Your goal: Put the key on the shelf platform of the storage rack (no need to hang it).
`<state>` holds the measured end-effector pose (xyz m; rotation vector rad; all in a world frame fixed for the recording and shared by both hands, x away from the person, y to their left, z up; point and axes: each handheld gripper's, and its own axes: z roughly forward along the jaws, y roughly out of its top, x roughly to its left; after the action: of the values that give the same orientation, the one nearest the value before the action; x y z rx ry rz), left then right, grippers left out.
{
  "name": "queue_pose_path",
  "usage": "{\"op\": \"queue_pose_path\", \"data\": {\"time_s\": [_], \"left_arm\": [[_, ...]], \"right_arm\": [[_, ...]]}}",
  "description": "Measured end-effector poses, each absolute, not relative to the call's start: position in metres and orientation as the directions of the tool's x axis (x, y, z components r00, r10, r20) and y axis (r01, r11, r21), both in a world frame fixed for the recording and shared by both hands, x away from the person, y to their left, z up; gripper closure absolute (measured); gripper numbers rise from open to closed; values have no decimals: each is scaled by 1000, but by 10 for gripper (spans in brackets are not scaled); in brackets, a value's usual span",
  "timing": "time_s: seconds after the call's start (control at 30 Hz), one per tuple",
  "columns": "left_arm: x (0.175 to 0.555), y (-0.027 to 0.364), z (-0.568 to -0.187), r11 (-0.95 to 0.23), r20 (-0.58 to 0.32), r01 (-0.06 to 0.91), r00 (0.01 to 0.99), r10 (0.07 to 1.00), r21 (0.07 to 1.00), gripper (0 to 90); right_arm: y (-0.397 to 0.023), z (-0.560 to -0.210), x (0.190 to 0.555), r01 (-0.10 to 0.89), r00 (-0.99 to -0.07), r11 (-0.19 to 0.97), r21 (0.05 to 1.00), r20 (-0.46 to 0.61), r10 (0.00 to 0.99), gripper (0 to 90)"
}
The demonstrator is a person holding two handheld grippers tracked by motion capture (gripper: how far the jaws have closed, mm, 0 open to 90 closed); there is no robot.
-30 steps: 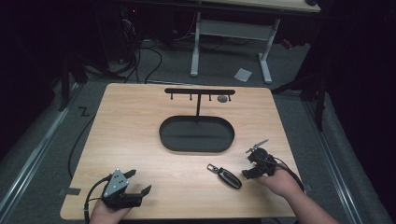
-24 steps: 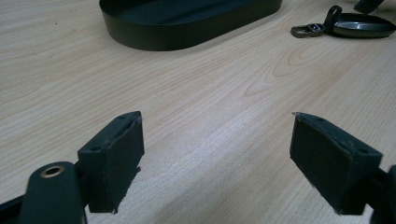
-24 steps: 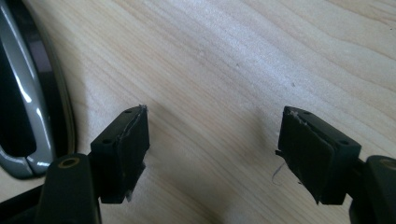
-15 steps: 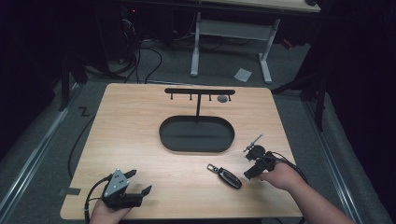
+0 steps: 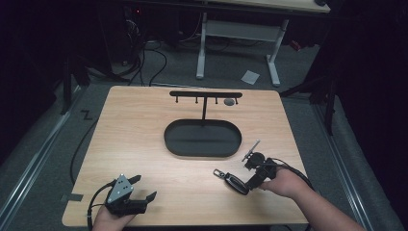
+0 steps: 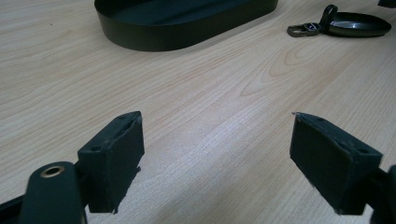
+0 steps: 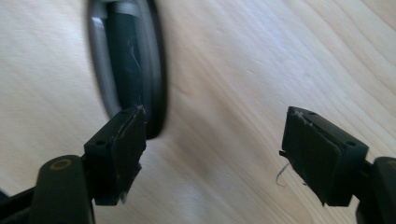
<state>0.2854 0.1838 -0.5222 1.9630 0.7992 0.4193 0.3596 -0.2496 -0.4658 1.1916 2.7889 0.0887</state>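
Note:
A black car key fob [image 5: 235,183] with a metal clasp lies on the wooden table [image 5: 144,125], right of centre near the front. My right gripper [image 5: 246,182] tips down over its right end, jaws open, and the fob [image 7: 128,60] lies just beyond the left jaw, not between the pads. My left gripper [image 5: 143,187] rests at the front left, open and empty. From it I see the fob [image 6: 355,24] far off to the upper right. A black oval tray [image 5: 202,138] with an upright hook rack [image 5: 206,95] stands mid-table.
A small grey round thing [image 5: 229,102] hangs or sits under the rack's right end. The tray's dark wall [image 6: 187,32] lies ahead of my left gripper. Desk legs and cables stand on the floor behind the table.
My right gripper has swung left and tipped down toward the key fob, its jaws now right at the fob's end. The left gripper and the fob have stayed put.

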Motion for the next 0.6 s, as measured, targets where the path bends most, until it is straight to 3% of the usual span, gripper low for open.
{"op": "queue_pose_path", "data": {"time_s": [0.2,0.6], "left_arm": [[286,184,-522,-342,-34,363,727,686,867,184],[286,185,-522,-340,-33,360,727,686,869,184]], "right_arm": [[-225,-469,353,661,-744,745,92,-52,666,201],[-202,-483,356,633,-770,771,70,-46,636,210]]}}
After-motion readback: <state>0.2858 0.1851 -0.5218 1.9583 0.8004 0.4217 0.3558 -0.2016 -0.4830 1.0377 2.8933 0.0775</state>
